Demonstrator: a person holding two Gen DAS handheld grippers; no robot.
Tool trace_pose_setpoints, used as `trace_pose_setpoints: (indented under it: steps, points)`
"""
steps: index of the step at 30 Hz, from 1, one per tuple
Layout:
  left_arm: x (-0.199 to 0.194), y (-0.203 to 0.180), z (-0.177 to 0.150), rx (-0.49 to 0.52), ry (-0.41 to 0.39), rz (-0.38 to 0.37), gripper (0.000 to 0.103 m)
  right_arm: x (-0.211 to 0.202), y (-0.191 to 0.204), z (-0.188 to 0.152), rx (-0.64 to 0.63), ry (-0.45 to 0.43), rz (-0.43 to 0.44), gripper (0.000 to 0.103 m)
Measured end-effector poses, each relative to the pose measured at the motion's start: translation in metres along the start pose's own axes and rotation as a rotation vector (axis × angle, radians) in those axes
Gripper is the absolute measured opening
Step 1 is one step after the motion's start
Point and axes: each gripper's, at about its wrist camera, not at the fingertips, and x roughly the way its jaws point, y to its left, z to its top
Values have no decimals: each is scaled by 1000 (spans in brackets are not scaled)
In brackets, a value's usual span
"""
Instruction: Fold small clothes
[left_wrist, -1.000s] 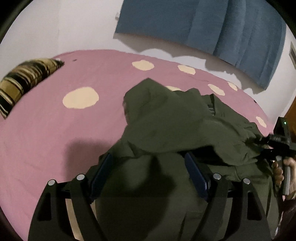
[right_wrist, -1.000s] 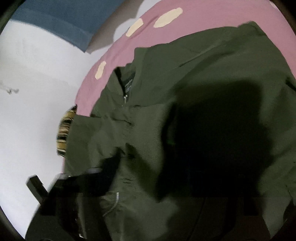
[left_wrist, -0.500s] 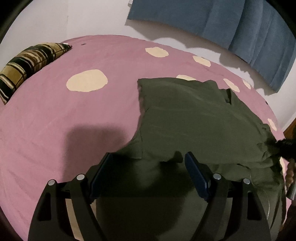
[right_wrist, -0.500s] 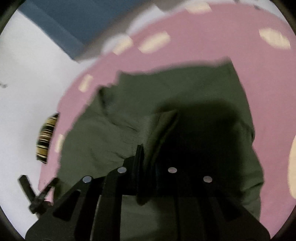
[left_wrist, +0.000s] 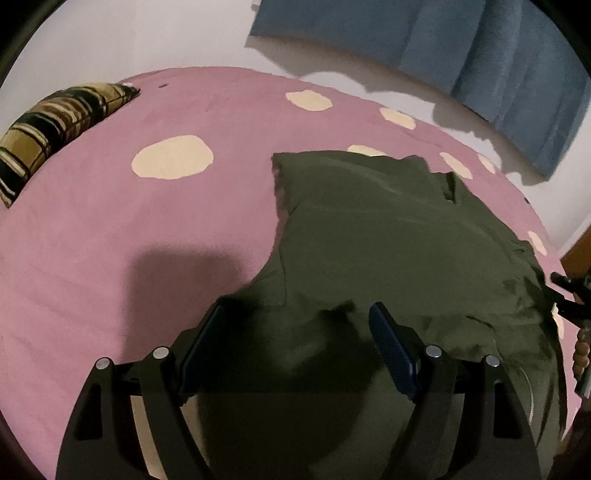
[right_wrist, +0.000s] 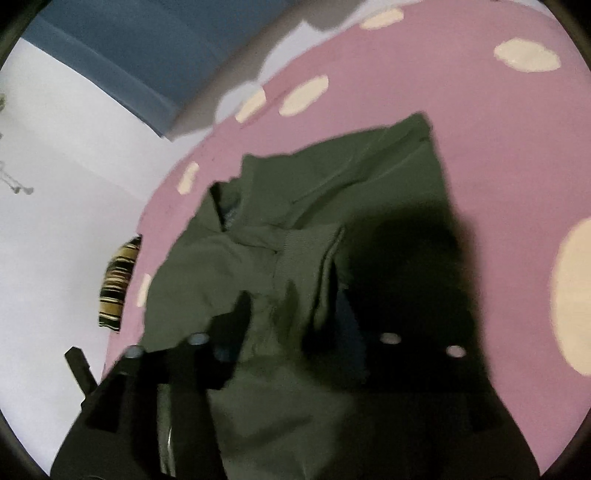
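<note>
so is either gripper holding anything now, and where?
Nothing held. Left gripper open over the dark green jacket; right gripper jaws just opened, releasing its fold.

Right wrist view blurry all over. Right gripper: right finger lost in dark shadow on green jacket, so cannot tell if jaws touch cloth. Jacket bottom cut off by picture edge in both views. Striped pillow cut off at left edge. Blue curtain cut off at top. Hand at right edge, only bit showing.
</note>
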Motion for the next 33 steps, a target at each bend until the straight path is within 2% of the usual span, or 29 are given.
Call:
trace_pose_setpoints:
  steps: [4, 10, 14, 16, 20, 22, 25, 29, 33]
  points:
    - [-27, 9, -13, 58, -19, -38, 83, -51, -13, -21, -19, -19, 7, 61]
    - [-72, 35, -54, 118, -2, -158, 84, -113, -50, -85, 29, 7, 0, 67]
    - [-96, 36, -82, 153, 15, -270, 86, -127, -64, -125, 56, 62, 35, 69]
    - [-102, 32, -96, 174, 50, -320, 86, -129, -69, -140, 67, 91, 74, 69]
    - [-101, 23, -115, 187, 114, -364, 86, -127, -70, -161, 64, 138, 164, 70]
    - [-97, 22, -120, 166, 147, -404, 86, -125, -68, -164, 57, 156, 215, 72]
    - [-84, 23, -127, 74, 232, -493, 86, -120, -61, -167, 41, 183, 268, 73]
    - [-79, 26, -126, -12, 216, -539, 87, -109, -51, -175, 23, 231, 316, 73]
    - [-75, 34, -122, -87, 253, -586, 87, -104, -38, -177, -25, 264, 322, 74]
